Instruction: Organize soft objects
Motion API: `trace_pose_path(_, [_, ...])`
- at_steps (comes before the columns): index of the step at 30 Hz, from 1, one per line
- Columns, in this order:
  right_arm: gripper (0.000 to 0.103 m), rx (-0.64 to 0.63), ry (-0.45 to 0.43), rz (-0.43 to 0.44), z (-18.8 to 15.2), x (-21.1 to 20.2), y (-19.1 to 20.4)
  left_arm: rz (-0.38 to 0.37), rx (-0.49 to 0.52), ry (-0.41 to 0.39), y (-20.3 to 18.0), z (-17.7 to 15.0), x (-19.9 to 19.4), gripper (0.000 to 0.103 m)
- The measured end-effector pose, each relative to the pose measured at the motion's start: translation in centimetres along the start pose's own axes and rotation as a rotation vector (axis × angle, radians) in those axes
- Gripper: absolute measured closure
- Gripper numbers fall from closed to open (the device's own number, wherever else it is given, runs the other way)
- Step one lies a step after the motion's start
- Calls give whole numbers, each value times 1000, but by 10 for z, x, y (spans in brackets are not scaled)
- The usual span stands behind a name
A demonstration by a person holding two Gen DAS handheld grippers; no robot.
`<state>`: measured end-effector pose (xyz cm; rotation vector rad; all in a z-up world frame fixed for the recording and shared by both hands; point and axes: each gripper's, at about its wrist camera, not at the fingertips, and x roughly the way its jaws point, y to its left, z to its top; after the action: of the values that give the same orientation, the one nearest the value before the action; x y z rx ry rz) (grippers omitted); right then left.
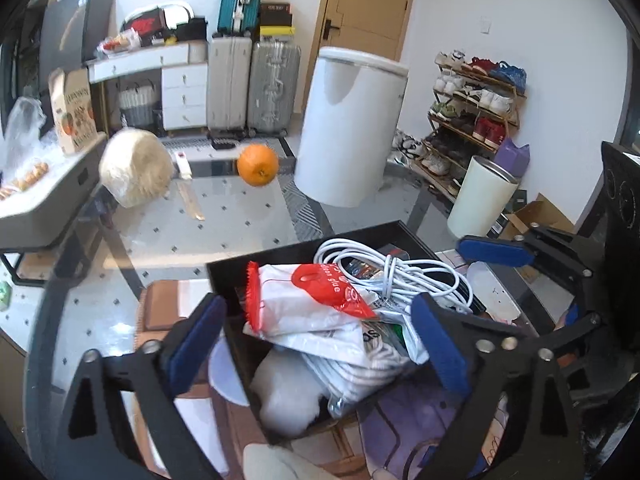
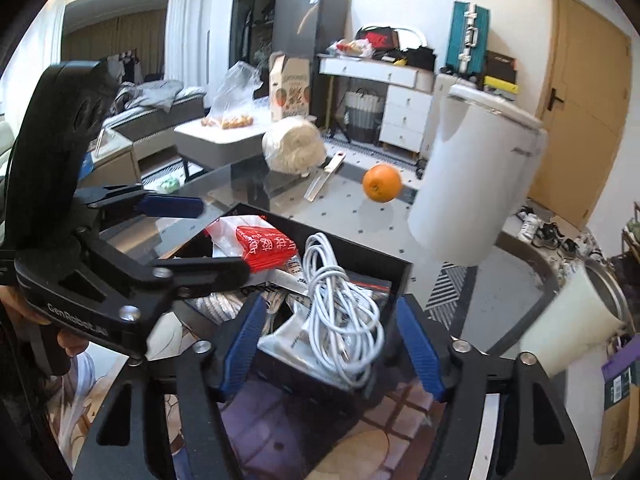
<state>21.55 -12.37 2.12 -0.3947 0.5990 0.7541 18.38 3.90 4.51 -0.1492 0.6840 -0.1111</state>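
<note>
Both grippers are wide open and hold nothing. The left gripper [image 1: 320, 344] hangs over the soft, crinkly bags [image 1: 320, 312] in the black box [image 2: 400, 268]. They look light and slippery; pinch a thick fold. The right gripper [image 2: 332, 348] hangs over the floppy white cable [image 2: 340, 312].

An orange [image 1: 257, 165] lies on the glass table [image 1: 224, 240] between a white canister [image 1: 348, 128] and a twine ball [image 1: 135, 173].

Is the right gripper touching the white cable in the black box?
Apart. The right wrist view shows the right gripper open, with gaps between the cable and both pads.
</note>
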Motion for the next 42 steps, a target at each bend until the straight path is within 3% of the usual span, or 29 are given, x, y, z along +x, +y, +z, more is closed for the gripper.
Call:
trace_pose_path(7, [5, 67, -49, -51, -17, -27, 3, 104, 40, -83, -5, -15, -29, 0])
trace_pose_path(10, [1, 98, -67, -63, -24, -36, 6, 116, 38, -90, -4, -24, -34, 0])
trace_pose_path(21, [1, 201, -127, -97, -55, -48, 17, 152, 52, -175, -4, -53, -60, 0])
trace_pose_path(27, [1, 213, -161, -119, -67, -51, 24, 171, 51, -182, -2, -65, -59, 0])
trace_pose_path(42, [1, 216, -233, -114, -71, -55, 27, 180, 40, -220, -2, -72, -59, 0])
